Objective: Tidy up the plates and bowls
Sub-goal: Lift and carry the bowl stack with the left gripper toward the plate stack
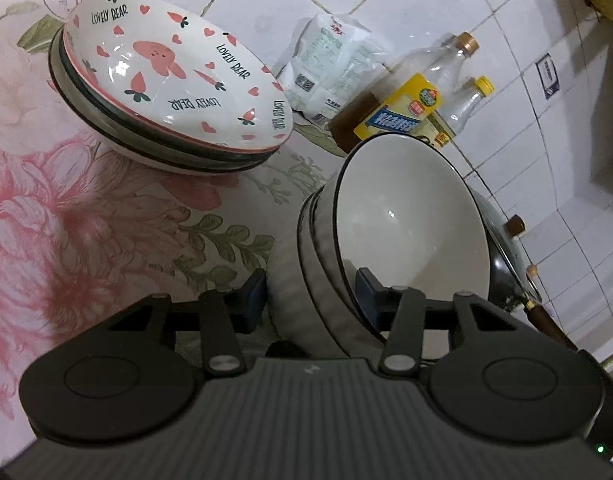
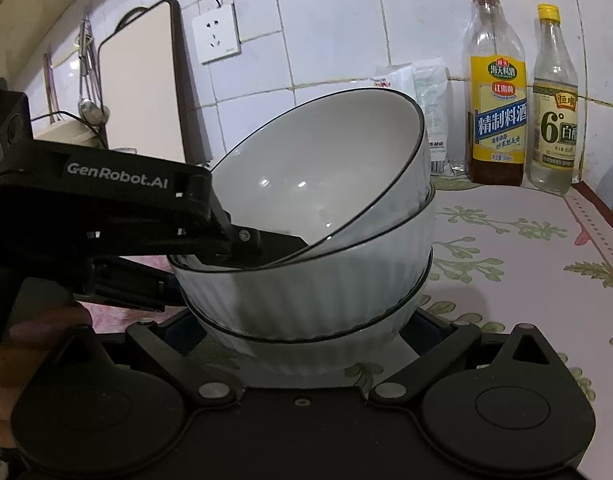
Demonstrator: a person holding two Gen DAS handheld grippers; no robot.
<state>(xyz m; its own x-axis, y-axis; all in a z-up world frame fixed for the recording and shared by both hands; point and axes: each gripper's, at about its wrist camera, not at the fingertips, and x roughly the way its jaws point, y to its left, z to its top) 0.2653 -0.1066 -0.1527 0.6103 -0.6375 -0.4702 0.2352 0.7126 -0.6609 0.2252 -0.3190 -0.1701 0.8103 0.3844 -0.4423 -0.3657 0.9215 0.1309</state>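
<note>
Jaws of both my grippers are busy at the bowl stack. On the left gripper (image 1: 310,300) they pinch the rim of the top bowl (image 2: 326,168), one finger inside and one outside, and the bowl sits tilted in the two ribbed bowls (image 2: 306,292) beneath. On the right gripper (image 2: 302,336) they stand wide apart around the bottom bowl's base. Near the table's back edge lie the stacked plates (image 1: 174,80), with a bag (image 1: 330,64) and two bottles (image 2: 496,92) by the tiled wall.
</note>
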